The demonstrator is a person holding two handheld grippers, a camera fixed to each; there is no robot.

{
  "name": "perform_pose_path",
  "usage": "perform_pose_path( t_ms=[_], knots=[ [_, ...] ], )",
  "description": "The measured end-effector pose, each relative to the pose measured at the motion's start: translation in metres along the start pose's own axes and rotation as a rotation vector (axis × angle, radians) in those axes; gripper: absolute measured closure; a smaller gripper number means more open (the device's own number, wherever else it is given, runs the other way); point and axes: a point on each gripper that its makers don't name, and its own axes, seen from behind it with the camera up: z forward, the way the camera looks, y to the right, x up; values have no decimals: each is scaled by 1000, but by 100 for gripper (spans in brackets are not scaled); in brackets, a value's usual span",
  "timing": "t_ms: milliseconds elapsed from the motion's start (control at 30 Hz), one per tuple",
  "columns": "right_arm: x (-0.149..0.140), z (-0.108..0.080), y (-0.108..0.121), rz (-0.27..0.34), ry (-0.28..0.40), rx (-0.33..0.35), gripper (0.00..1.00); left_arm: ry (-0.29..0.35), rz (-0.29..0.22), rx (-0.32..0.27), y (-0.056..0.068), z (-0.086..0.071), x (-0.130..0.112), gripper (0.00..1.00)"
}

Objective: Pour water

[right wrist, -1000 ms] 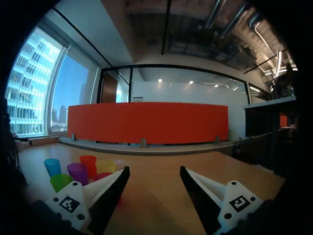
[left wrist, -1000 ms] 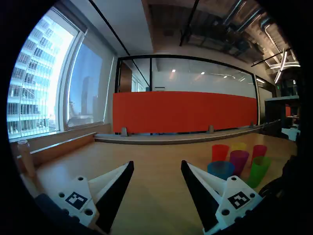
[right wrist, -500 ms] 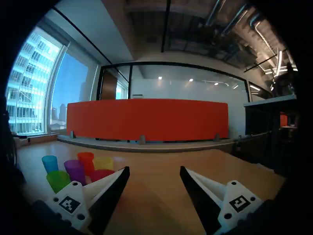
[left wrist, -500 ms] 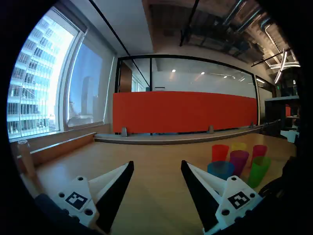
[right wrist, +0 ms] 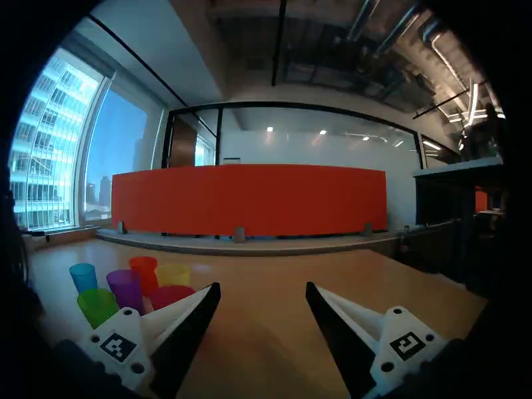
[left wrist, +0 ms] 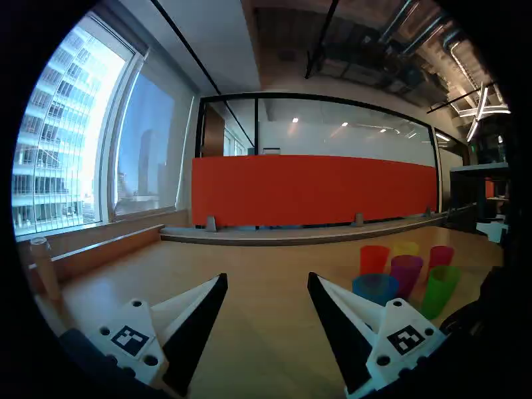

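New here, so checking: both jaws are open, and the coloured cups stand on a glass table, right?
The table is wooden, not glass; the right gripper view shows it. Both jaws are open, and the coloured cups stand on it.

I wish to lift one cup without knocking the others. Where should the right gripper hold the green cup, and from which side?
Probably hold the green cup on its side wall below the rim, coming from the near side. It stands upright at the group's front edge, with the purple cup close behind.
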Motion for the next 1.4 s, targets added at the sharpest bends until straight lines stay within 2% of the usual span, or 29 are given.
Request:
perform_pose_path(
  t_ms=[1400],
  knots=[
    [-1, -1, 3, 1, -2, 0, 1, 0, 0, 0, 0, 1, 0, 11]
  ],
)
